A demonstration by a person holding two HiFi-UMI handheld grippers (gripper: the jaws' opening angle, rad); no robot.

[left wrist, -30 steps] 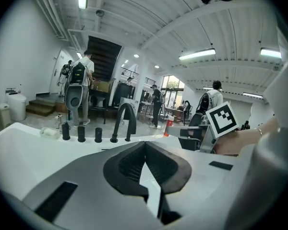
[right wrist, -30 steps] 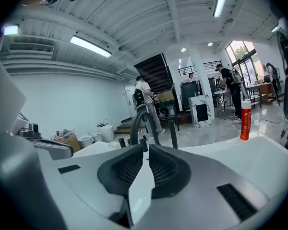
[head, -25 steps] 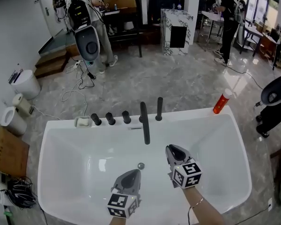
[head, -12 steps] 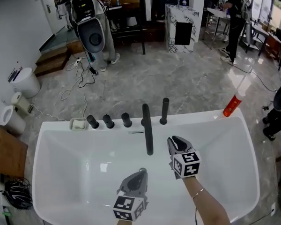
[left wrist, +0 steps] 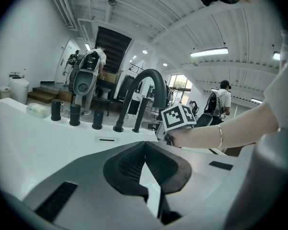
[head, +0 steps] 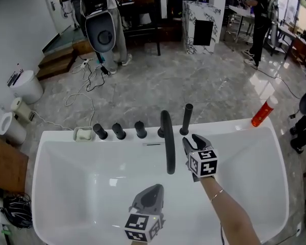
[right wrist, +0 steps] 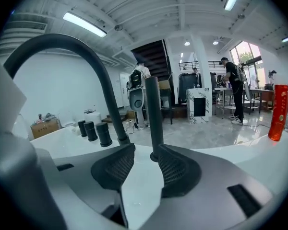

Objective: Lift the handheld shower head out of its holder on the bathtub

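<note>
- Room: grey marbled floor (head: 194,80) with loose cables (head: 86,88) trailing over it at the far left. A person (head: 257,14) stands at benches at the far right. A marble-faced block (head: 201,27) sits at far centre.
- Left of the tub: a white bin (head: 26,88) with dark items on its lid, two paper rolls (head: 15,119) and a cardboard sheet (head: 5,162).
- Surface: a white bathtub (head: 56,139) fills the near half of the head view. Its far rim carries a soap dish (head: 83,134), three black knobs (head: 118,131), a curved black spout (head: 168,142) reaching over the basin, and a red bottle (head: 263,111) at the far-right corner.
- Containers: you cannot tell what is in the soap dish. Both of your grippers hang over the tub's basin.
- Task's thing: the handheld shower head (head: 187,119) sits in its holder on the far rim, just right of the spout. It is a slim black stick with its long axis upright, its base down in the holder and its top pointing up.
- Your right gripper (head: 190,141) is near the rim, just in front of the shower head. Its jaws are opening with a clear gap; the stick stands just past the tips by the right-hand pad (right wrist: 180,169), with no pad pressing on it.
- Your left gripper (head: 152,193) is nearer you, mid-basin, well apart from the fittings. Its jaws are closed tip to tip on nothing.
</note>
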